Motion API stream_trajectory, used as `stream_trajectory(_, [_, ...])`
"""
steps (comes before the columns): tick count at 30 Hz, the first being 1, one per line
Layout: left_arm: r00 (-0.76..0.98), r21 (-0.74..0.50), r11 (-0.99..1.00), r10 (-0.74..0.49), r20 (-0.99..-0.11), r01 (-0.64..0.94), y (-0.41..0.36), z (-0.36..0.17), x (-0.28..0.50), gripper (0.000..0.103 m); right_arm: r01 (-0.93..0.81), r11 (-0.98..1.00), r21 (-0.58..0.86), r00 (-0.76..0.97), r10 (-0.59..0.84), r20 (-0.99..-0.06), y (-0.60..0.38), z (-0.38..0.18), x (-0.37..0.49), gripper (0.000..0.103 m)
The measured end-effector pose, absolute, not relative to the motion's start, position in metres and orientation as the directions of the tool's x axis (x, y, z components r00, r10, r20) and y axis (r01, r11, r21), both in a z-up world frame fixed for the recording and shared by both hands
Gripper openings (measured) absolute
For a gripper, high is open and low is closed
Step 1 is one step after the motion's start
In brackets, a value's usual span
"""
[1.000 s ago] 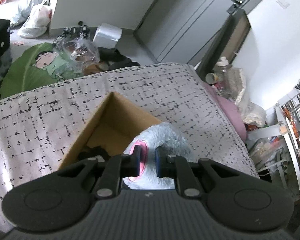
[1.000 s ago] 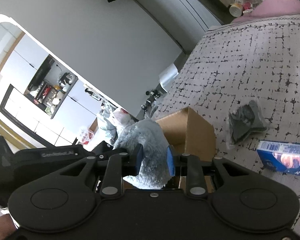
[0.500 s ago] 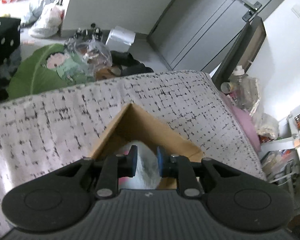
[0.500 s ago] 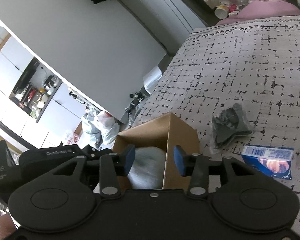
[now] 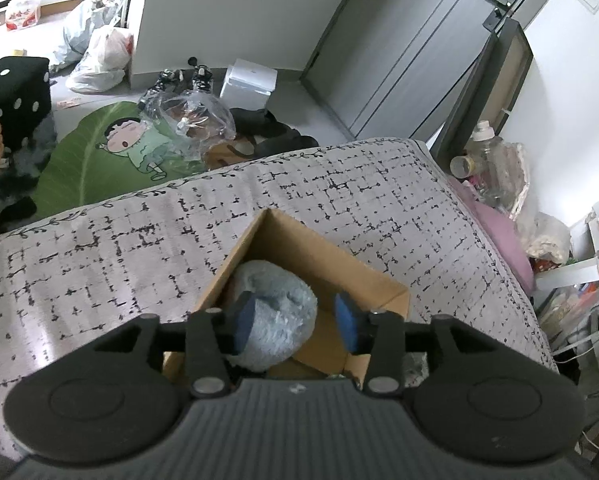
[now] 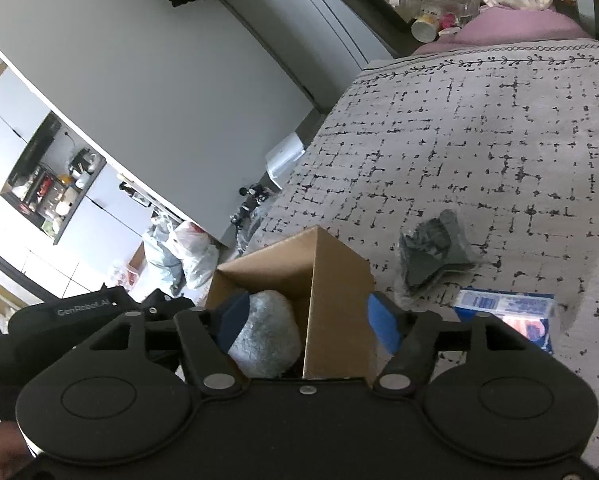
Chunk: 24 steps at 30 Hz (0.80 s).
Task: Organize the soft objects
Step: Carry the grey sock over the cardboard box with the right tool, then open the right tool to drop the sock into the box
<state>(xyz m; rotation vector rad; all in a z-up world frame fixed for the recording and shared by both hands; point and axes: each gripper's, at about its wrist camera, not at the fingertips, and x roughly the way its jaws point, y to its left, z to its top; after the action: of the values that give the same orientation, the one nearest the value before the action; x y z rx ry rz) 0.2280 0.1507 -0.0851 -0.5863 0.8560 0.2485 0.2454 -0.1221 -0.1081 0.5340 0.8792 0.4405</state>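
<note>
Both claws, left [image 5: 295, 322] and right [image 6: 305, 322], tilt down over the box [image 5: 319, 248], opening, plush [image 5: 275, 308] unpinched.

"GenRobot.AI" on the left gripper [image 6: 99, 312]

A green cartoon mat [image 5: 99, 156] and black dice stool [image 5: 15, 100] on the floor

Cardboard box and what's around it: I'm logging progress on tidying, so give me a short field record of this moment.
box: cardboard box, open top, on the patterned bedspread
in box: fluffy blue-grey plush
left tool: jaws opening, pads off the plush
right tool: jaws opening, nothing gripped
still on bedspread: bagged dark item, small blue packet
</note>
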Motion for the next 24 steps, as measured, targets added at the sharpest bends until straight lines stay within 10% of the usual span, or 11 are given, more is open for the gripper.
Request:
stream_trajectory(12, [0.636, -0.31, 0.835, 0.061, -0.769, -0.455, 0.133, -0.06, 0.214, 0.082, -0.132, 0.793, 0.595, 0.584, 0.548, -0.599, -0.144, -0.085, 0.234, 0.091])
stream_trajectory(24, [0.611, -0.254, 0.864, 0.076, -0.788, -0.435, 0.09, -0.054, 0.215, 0.084, -0.033, 0.759, 0.651, 0.584, 0.543, -0.603, -0.179, -0.083, 0.23, 0.101])
